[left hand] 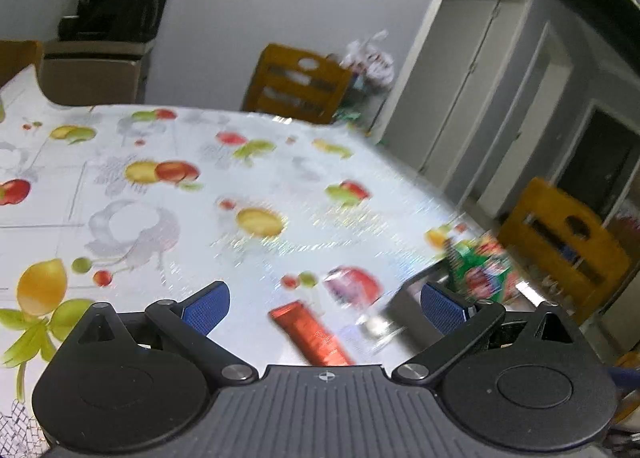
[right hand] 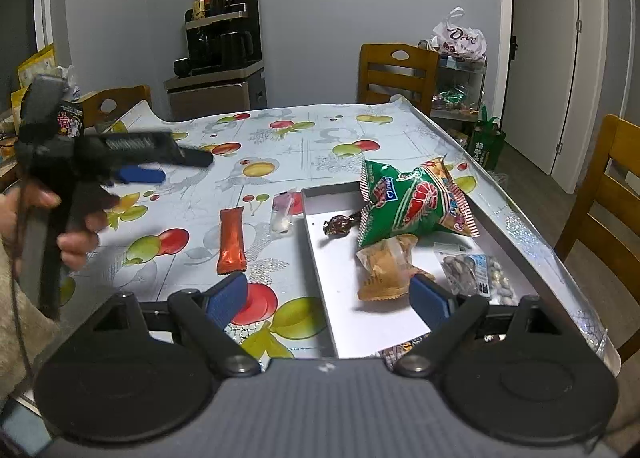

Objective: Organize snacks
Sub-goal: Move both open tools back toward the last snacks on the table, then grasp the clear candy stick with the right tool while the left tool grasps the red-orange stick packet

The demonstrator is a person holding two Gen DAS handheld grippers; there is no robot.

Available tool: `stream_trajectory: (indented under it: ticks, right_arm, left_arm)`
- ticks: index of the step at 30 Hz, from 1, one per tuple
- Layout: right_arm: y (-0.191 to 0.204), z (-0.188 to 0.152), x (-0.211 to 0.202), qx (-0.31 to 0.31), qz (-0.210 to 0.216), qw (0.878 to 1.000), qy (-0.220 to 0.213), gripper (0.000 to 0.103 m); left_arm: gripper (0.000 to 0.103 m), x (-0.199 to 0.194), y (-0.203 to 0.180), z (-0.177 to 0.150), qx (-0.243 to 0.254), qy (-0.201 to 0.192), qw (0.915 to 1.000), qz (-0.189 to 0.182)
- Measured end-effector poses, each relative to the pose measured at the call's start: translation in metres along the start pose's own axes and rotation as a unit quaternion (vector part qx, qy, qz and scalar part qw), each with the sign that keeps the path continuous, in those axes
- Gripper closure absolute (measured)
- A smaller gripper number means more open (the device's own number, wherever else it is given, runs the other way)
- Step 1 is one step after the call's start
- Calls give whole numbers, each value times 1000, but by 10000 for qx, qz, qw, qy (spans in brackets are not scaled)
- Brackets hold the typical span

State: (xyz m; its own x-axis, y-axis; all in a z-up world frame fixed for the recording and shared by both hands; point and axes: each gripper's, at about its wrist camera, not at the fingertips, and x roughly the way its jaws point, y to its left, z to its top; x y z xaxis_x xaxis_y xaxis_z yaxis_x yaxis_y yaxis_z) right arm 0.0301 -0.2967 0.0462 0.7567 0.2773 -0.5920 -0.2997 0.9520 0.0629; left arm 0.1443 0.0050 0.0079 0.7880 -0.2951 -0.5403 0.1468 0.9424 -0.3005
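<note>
A white tray [right hand: 320,254] lies on the fruit-print tablecloth at the right. In it are a green shrimp-chip bag [right hand: 412,202], a tan wrapped cake [right hand: 384,262], a dark wrapped candy [right hand: 340,224] and a clear bag of nuts [right hand: 476,270]. An orange stick packet [right hand: 232,238] and a small clear packet [right hand: 282,214] lie left of the tray. My right gripper [right hand: 330,298] is open and empty, low over the tray's near end. My left gripper [left hand: 324,308] is open and empty above the orange packet [left hand: 312,332]; from the right wrist view it shows at the left [right hand: 144,174], held by a hand.
Wooden chairs stand at the far side [right hand: 394,70], the far left [right hand: 108,102] and the right [right hand: 604,194] of the table. A coffee machine on a cabinet [right hand: 220,58] is against the back wall. A cart with snack bags [right hand: 460,70] stands beyond the far right corner.
</note>
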Motion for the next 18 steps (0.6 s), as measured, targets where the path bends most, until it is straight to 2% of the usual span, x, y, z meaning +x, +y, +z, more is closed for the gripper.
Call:
stream_trajectory:
  ticks: [4,8,11,13,15,17,18]
  right_arm:
    - [2,0,3,-7,-9,10000,38,15]
    - [0,-1,7,30,8,10000,85,15]
    - [-1,-2,7,23,8,10000,94,15]
    - [-1,-2,7,32,14,10000,89,15]
    - [-1,-1,7,58,47,9999,72,15]
    - [1,2,9,55,114,9999,11,15]
    - [4,4,11,26,129,9999,-41,15]
  left_arm:
    - [1,20,-11,-11,415,303,9977,448]
    - [6,41,-24,-22,668,536,9942,653]
    - [19,54,-33,-27,834,652,9903,904]
    - [35,61,-36,-31,923,747,9885,933]
    - [38,61,-40,-35,1101,696,9864,1005]
    - [47,60,-41,-37,1165,654,9865,950]
    - [57,58,-41,-37,1159,646,9869,920]
